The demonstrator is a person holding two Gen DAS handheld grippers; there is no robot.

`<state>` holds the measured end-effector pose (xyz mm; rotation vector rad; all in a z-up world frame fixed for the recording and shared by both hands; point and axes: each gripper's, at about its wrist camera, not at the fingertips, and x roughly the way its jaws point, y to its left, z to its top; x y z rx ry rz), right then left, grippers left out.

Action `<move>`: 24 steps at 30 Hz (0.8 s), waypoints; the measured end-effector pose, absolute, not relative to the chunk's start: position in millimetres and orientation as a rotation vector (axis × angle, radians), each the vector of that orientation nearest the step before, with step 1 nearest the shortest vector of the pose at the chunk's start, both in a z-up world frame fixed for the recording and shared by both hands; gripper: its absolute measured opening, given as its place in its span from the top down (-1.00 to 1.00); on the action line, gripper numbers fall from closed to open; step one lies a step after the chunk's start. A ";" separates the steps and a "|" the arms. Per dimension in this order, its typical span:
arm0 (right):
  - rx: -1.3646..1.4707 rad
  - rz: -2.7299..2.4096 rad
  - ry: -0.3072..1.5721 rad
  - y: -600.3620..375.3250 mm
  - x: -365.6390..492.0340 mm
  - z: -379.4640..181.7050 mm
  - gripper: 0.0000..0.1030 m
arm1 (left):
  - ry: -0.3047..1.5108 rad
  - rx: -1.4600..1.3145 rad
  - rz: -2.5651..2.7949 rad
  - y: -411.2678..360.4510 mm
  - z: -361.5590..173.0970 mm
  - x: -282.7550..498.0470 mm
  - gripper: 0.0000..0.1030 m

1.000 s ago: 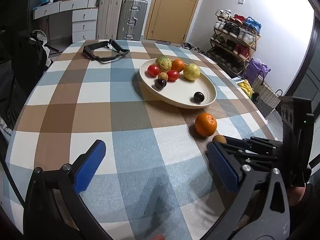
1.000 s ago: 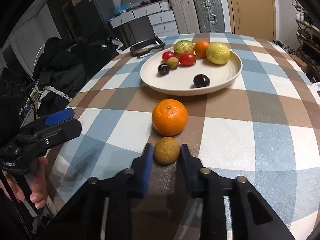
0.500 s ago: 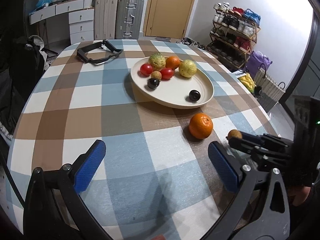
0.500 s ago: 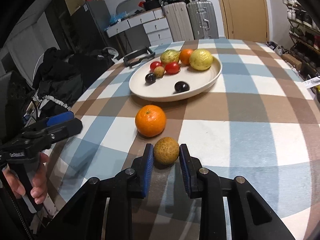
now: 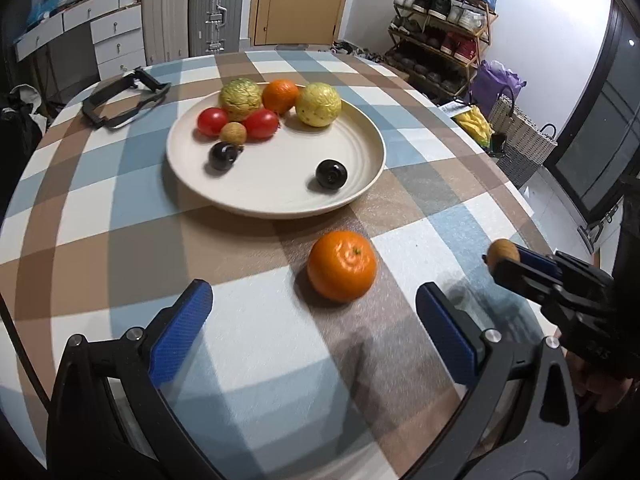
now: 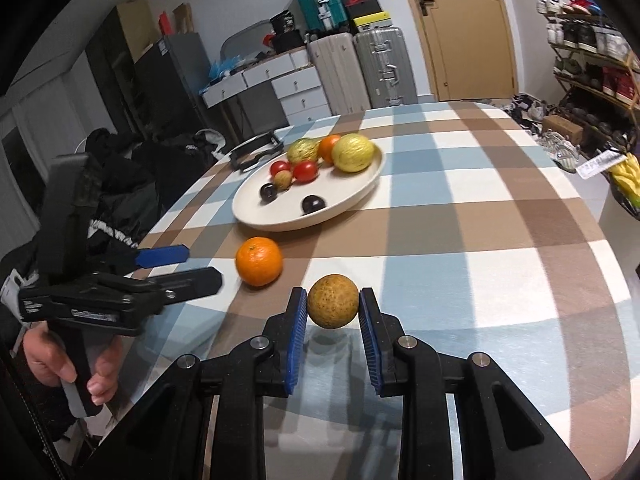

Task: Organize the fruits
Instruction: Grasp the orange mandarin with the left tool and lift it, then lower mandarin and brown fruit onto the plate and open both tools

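Observation:
My right gripper (image 6: pixel 333 307) is shut on a small brown round fruit (image 6: pixel 333 306) and holds it just above the checked tablecloth; that fruit (image 5: pixel 503 251) also shows at the right edge of the left wrist view. An orange (image 5: pixel 342 265) lies on the cloth in front of the cream plate (image 5: pixel 352 196). My left gripper (image 5: pixel 314 312) stands open just short of the orange, nothing between its blue pads. The plate holds two yellow-green fruits, another orange (image 5: pixel 281 96), two red tomatoes, a small brown fruit and two dark plums (image 5: pixel 331 174).
A black strap-like frame (image 5: pixel 120 98) lies on the table's far left. Suitcases (image 5: pixel 192 12), drawers and a door stand beyond the table. A shoe rack (image 5: pixel 440 32) and baskets are to the right. Dark clothing (image 6: pixel 132 184) is piled beside the table's left edge.
My right gripper has lifted the small brown fruit off the cloth and away from the orange. My left gripper has moved closer to the orange, which now sits between its finger lines.

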<state>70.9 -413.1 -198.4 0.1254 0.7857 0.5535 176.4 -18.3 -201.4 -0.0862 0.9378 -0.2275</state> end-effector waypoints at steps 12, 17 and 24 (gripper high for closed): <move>0.162 0.529 0.798 -426.2 79.7 -201.4 0.48 | 0.985 -0.112 -0.354 -27.6 -207.4 194.0 0.30; 0.150 0.547 0.789 -418.3 85.2 -195.3 0.48 | 0.972 -0.153 -0.376 -21.5 -205.2 192.8 0.30; 0.162 0.574 0.782 -410.5 104.2 -186.3 0.48 | 0.880 -0.194 -0.380 -6.4 -175.1 193.5 0.30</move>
